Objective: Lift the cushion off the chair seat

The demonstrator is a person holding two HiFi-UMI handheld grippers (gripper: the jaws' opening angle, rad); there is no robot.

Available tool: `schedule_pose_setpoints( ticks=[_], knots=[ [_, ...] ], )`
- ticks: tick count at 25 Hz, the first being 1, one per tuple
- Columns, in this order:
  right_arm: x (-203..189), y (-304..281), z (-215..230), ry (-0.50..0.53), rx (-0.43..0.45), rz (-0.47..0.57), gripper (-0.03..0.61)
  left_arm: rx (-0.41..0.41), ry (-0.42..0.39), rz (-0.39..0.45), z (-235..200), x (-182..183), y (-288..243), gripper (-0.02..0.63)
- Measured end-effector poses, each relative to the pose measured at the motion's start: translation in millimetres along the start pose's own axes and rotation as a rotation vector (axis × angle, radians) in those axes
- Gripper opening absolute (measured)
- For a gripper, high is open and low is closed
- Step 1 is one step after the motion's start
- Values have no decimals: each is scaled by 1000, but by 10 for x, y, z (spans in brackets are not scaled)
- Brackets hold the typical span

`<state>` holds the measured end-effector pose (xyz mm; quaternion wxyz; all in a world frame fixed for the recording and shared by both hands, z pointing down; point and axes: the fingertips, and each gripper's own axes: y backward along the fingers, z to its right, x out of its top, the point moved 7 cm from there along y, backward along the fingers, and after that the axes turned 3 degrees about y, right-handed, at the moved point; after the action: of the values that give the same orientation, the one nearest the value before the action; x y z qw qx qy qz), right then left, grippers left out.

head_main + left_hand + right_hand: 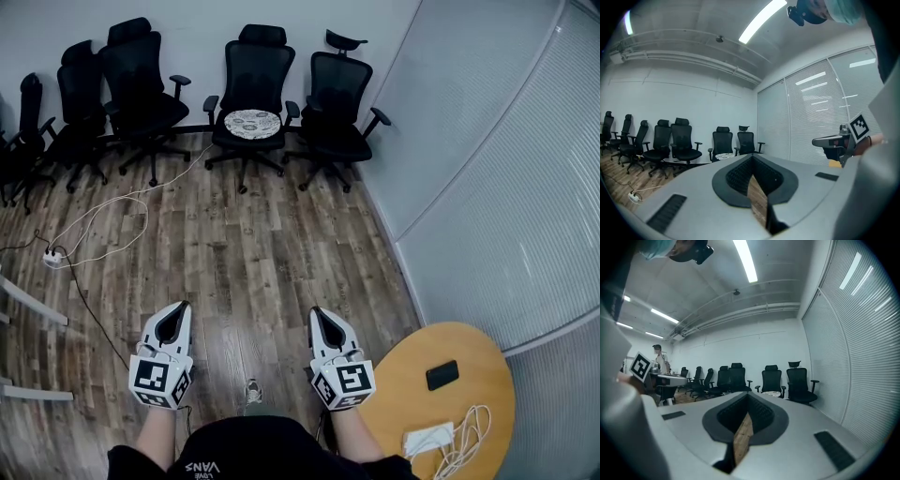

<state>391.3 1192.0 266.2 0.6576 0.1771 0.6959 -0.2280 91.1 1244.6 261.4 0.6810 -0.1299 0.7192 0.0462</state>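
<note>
Left hand-held gripper (178, 309) and right hand-held gripper (320, 313) are both closed and empty; the black shirt (253, 450) reads VANS.

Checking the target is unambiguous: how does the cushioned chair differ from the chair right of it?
The cushioned chair carries a pale patterned cushion; the right chair has a bare seat. The cushioned chair's headrest sits on its back; the right chair's stands raised and tilted. Both are black with armrests.
</note>
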Motion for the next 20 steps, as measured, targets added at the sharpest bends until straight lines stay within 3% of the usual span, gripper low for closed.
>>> schedule_pose_setpoints(
  ticks=[11, 20],
  knots=[
    [-14, -472, 562, -13, 14, -12, 17, 36, -2, 1, 8, 101, -651, 11],
    [-35, -1018, 671, -33, 17, -25, 17, 42, -2, -27, -294, 128, -1076, 11]
  ],
)
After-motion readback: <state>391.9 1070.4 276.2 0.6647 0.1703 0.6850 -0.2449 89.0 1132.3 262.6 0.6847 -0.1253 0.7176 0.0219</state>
